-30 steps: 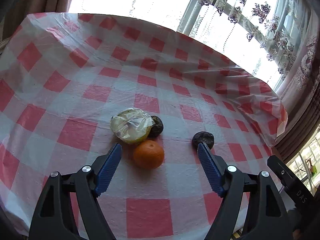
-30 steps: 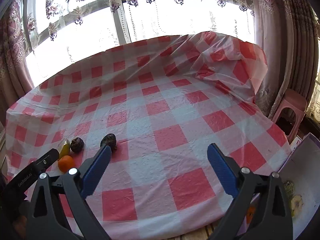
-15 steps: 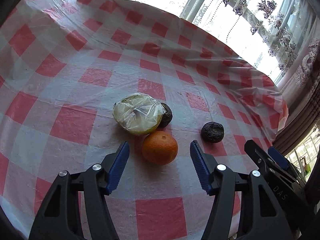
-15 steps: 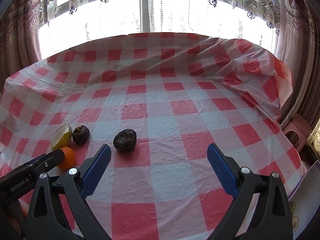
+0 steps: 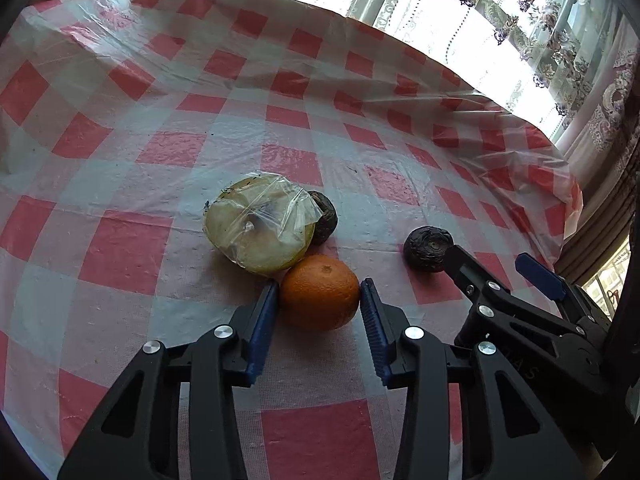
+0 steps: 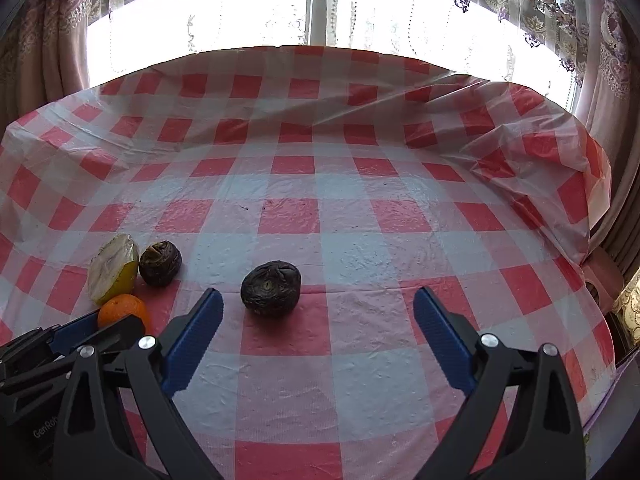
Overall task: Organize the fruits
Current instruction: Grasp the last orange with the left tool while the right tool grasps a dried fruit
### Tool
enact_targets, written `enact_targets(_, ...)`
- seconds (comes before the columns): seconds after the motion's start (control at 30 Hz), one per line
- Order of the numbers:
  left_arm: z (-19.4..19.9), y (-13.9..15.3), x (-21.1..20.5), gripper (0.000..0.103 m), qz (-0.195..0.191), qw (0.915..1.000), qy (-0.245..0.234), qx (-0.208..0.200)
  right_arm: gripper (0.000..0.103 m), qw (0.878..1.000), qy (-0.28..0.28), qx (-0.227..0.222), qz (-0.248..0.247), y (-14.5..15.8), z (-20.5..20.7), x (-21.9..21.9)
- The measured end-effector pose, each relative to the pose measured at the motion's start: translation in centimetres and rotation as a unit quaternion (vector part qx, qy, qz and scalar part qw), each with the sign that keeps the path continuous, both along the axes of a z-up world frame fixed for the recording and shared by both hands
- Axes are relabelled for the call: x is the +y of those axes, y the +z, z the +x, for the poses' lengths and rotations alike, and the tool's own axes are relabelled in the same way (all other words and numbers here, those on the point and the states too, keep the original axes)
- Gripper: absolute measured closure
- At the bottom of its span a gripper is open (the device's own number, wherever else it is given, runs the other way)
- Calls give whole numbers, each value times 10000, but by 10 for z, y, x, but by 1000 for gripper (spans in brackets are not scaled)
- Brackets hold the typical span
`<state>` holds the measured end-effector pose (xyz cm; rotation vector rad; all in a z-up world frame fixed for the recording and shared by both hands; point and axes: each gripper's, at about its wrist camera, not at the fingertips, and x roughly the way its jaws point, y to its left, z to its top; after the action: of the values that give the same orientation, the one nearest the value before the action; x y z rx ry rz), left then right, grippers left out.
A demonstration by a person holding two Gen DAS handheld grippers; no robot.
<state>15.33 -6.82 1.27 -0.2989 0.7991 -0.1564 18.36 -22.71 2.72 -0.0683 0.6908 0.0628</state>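
Closing on fruit: left tongs [image 5: 320, 300] have just been narrowing and now clamp the orange [image 5: 319, 291] on both flanks, low on the table [image 5: 120, 152].
Right tongs [image 6: 318, 326]: jaws wide apart, nothing between the pads; the nearer dark wrinkled fruit [image 6: 271, 288] lies just ahead, toward the left pad.
Fruit positions: orange touching the plastic-wrapped yellow fruit [image 5: 260, 226]; a second dark fruit [image 5: 323, 216] tucked behind that one.
Risk, slip: round, smooth peel held near its middle may squirt forward if the pads sit too far back.
Risk, nudge: lifting could drag the wrapped fruit, since its film touches the orange.
Risk, collision: both tongs work close together on the orange's right.
Open room: broad bare cloth beyond; the far right edge is rumpled.
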Motion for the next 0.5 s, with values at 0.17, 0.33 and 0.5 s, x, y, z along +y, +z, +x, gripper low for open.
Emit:
enact_targets(0.17,-3,3,3,65,10,9999,139,-77,10,9993,111,179,-305,-9,10,15)
enact_targets(0.33,-9,8,10,65,25,9991,341,-242,17,9970,104,234,-726,-13,15,29)
enact_targets(0.5,-11,9,12,65,19,9989,392,-273,29,9920,155,355,-1204,-19,21,44)
